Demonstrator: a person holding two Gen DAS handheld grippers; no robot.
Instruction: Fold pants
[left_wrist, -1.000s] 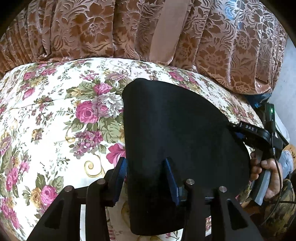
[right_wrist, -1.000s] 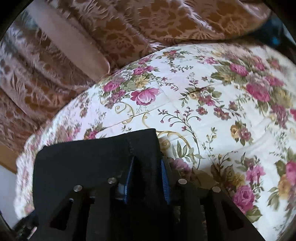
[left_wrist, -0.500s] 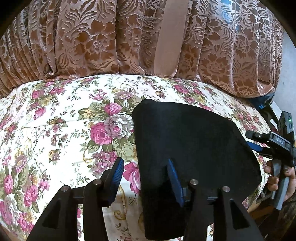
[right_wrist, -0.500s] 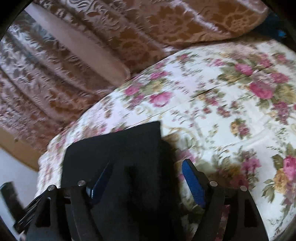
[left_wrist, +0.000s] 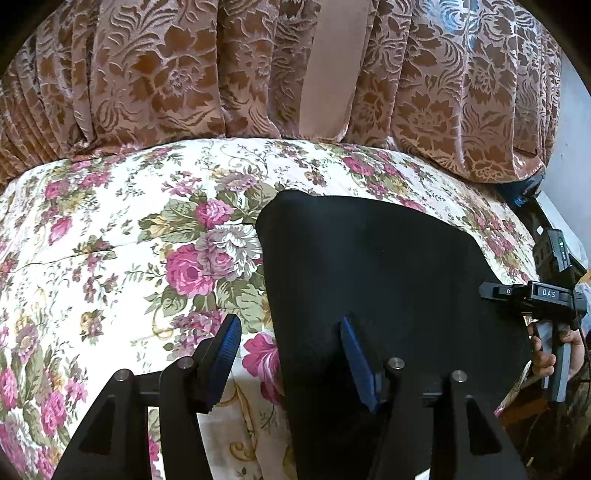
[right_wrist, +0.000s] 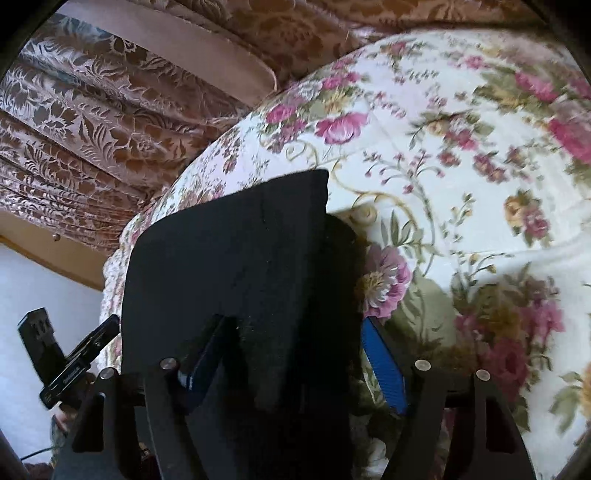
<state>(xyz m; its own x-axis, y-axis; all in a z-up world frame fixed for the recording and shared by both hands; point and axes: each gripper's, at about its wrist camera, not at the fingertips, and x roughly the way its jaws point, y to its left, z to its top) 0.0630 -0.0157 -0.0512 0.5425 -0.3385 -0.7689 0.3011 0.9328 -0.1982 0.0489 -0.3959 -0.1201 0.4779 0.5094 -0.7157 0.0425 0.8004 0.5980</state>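
The black pants (left_wrist: 388, 273) lie folded flat on the floral bedspread (left_wrist: 110, 240). My left gripper (left_wrist: 291, 350) hovers at their near left edge and its jaws are opening. One blue pad is over the cloth, the other over the bedspread, and neither presses. In the right wrist view the pants (right_wrist: 229, 258) fill the middle. My right gripper (right_wrist: 295, 362) straddles their near right edge. Its jaws are wide and closing slightly, with cloth between them but clear of the pads. A hand (left_wrist: 546, 354) holds the right gripper (left_wrist: 491, 291) at the pants' far right side.
A brown floral curtain (left_wrist: 184, 74) hangs behind the bed along its far edge. A white wall (right_wrist: 33, 280) and wooden trim show past the bed's end. The left gripper's body (right_wrist: 74, 362) shows low at the left. The bedspread stretches left of the pants.
The right gripper was shut on the pants' edge and has let go, its jaws now wide. The left gripper's jaws have spread and it has drawn back a little. The pants rest flat.
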